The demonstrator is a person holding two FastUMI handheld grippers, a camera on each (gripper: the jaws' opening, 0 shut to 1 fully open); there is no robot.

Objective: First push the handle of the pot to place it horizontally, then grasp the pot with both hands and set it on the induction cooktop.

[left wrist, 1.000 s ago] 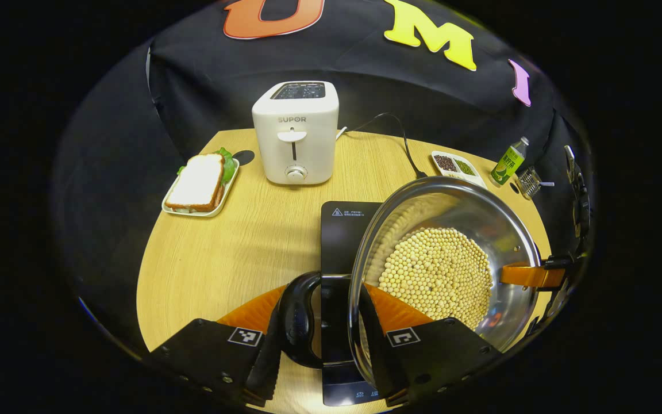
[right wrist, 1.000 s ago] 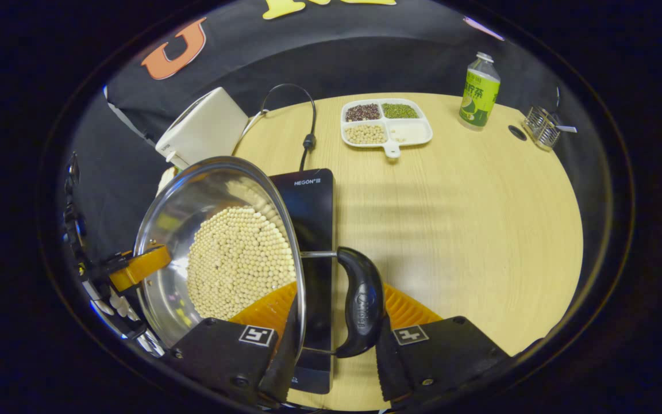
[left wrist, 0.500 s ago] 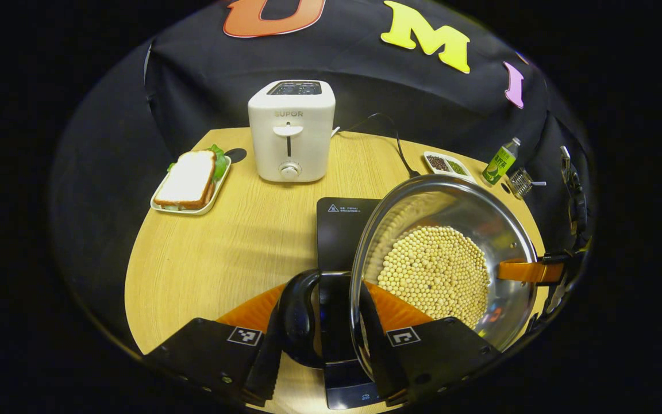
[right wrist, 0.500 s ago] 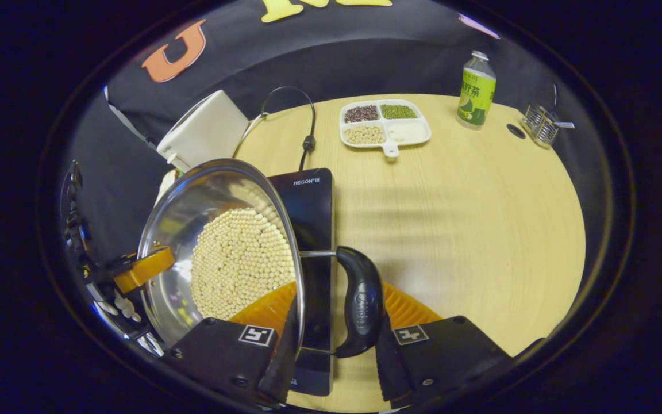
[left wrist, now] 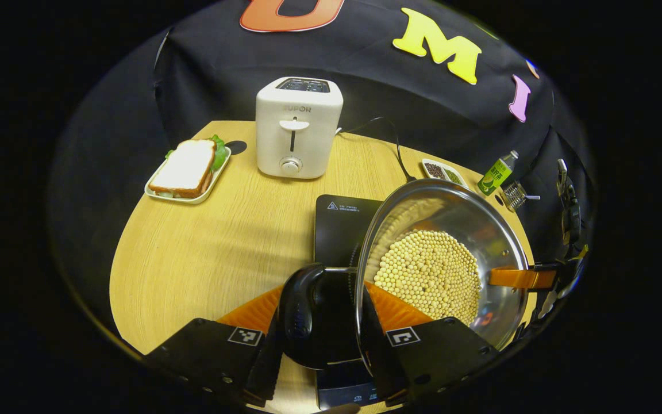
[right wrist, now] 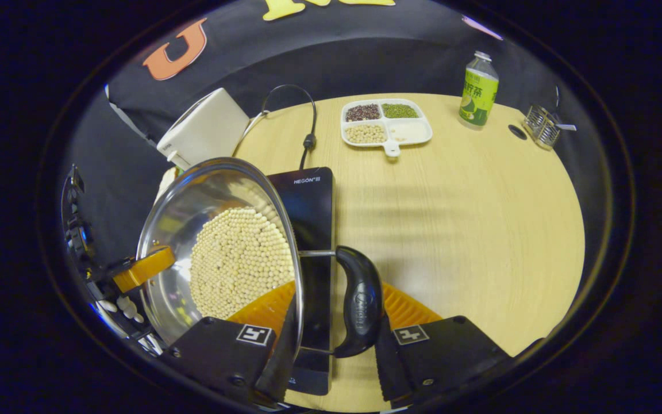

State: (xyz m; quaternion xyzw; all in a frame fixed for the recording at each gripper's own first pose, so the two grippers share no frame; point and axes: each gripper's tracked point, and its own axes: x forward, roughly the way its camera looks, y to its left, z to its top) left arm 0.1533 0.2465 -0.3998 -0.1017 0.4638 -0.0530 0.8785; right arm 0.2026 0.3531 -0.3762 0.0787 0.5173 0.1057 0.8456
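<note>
In the left gripper view, the left gripper point(left wrist: 319, 351) is clamped across one side of the pot point(left wrist: 443, 261): one finger lies outside the black side handle point(left wrist: 302, 322), the other inside the steel rim, so handle and rim are pinched between them. The pot is steel and holds a layer of pale beans. It is held above the near end of the induction cooktop point(left wrist: 342, 227), whose dark glass shows behind the handle and beyond the rim. Across the pot, the right gripper point(left wrist: 523, 279) reaches over the far rim. Beyond the cooktop stands a white toaster point(left wrist: 298, 127); left of the toaster a plate with a sandwich point(left wrist: 188, 171) lies on the wooden table point(left wrist: 216, 241). Beyond the pot are a divided dish point(left wrist: 443, 171), a green bottle point(left wrist: 496, 171) and a small wire rack point(left wrist: 516, 194).

In the right gripper view, the right gripper point(right wrist: 334, 356) is closed the same way on the pot's point(right wrist: 222, 253) other black handle point(right wrist: 360, 299), one finger inside the rim and one outside the handle. The cooktop point(right wrist: 311, 213) runs lengthwise beneath that handle, and the pot hangs over its left edge. The left gripper point(right wrist: 141, 267) shows at the pot's far rim. Beyond the cooktop its cord point(right wrist: 308, 138) curls toward the toaster point(right wrist: 204, 129); right of the cord sit the divided dish point(right wrist: 385, 123), the bottle point(right wrist: 478, 89) and the wire rack point(right wrist: 543, 127).
</note>
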